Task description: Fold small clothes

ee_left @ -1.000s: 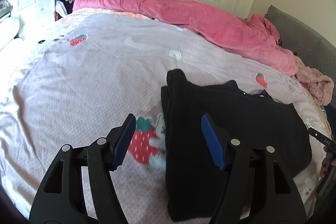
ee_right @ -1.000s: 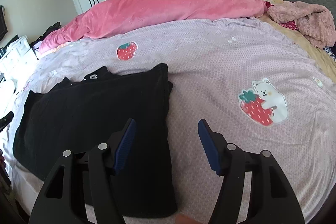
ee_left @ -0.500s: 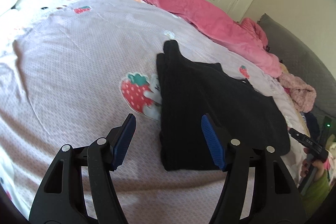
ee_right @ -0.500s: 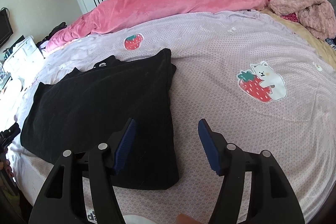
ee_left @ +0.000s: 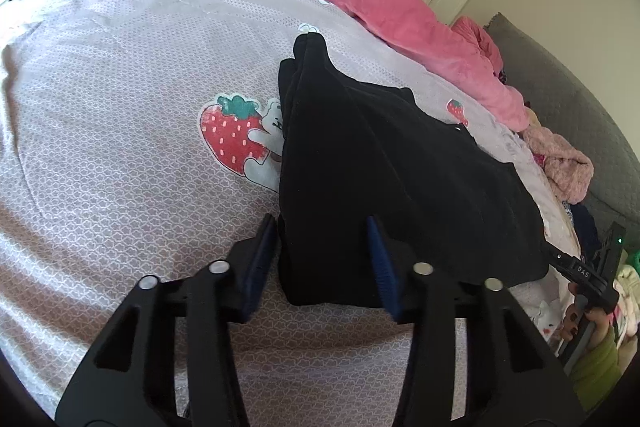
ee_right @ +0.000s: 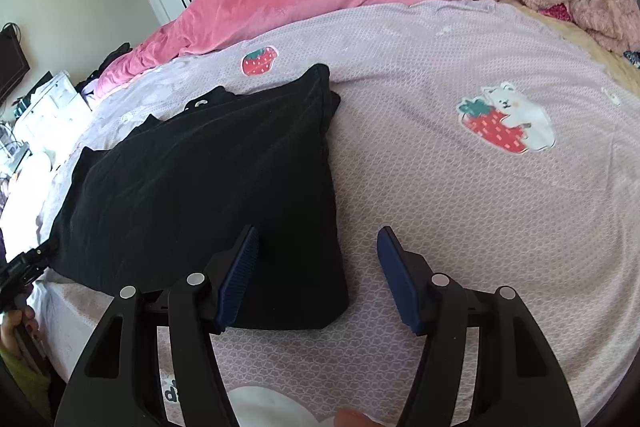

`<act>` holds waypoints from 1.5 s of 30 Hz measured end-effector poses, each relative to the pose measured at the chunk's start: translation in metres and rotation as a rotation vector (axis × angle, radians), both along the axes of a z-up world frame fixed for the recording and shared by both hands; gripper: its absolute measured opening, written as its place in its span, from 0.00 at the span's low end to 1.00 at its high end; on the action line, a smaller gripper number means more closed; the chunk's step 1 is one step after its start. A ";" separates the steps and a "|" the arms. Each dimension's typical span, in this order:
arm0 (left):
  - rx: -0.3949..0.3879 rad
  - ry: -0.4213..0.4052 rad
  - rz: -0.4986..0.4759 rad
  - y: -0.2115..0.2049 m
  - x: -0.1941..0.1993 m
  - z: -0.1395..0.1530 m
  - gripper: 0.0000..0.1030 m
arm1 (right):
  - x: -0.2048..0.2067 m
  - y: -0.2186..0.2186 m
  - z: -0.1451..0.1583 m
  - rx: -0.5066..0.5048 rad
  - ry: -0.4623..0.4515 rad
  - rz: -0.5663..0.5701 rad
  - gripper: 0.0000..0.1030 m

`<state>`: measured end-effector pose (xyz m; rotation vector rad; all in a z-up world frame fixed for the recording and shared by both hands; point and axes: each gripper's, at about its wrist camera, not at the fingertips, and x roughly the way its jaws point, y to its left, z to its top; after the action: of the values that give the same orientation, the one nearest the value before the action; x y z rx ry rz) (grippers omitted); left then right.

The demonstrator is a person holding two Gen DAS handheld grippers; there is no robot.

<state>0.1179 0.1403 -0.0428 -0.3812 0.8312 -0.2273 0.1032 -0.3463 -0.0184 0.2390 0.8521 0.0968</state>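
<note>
Black garment (ee_left: 392, 163), folded, flat on lilac bedsheet (ee_left: 120, 99). Left gripper (ee_left: 323, 263): jaws wide, empty, straddling garment's near corner. Right gripper (ee_right: 318, 277): jaws wide, empty, beside garment's near edge.

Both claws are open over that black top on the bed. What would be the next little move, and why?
Probably ease the left gripper forward and close it on the black garment's near corner: its open jaws already straddle that edge, while the right gripper straddles the opposite corner.

Left claw (ee_left: 324, 259) has dropped closer to the black garment's (ee_left: 400, 167) near corner.
</note>
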 end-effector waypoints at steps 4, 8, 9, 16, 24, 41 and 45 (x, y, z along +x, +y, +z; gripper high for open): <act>0.042 -0.013 -0.001 -0.007 -0.002 0.003 0.17 | 0.002 0.005 -0.005 0.045 0.008 0.038 0.34; 0.079 -0.057 0.003 -0.012 -0.005 0.017 0.13 | -0.002 0.011 0.004 -0.001 -0.025 0.058 0.12; 0.084 -0.075 0.006 -0.012 -0.007 0.024 0.12 | -0.004 0.011 0.008 -0.006 -0.038 0.060 0.09; 0.071 0.003 0.032 0.000 -0.007 0.013 0.11 | -0.010 0.011 0.015 -0.069 -0.043 0.074 0.08; 0.079 0.039 0.037 -0.001 -0.005 0.000 0.19 | -0.006 0.009 -0.003 -0.088 -0.001 0.030 0.19; 0.178 0.035 0.079 -0.008 -0.018 0.013 0.37 | -0.015 0.001 0.005 -0.105 0.024 -0.004 0.54; 0.191 0.031 0.090 -0.008 -0.023 0.019 0.48 | -0.019 -0.003 0.011 -0.097 0.013 -0.020 0.59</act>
<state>0.0948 0.1322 -0.0240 -0.2429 0.8566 -0.0571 0.0844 -0.3494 -0.0072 0.1575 0.8652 0.0350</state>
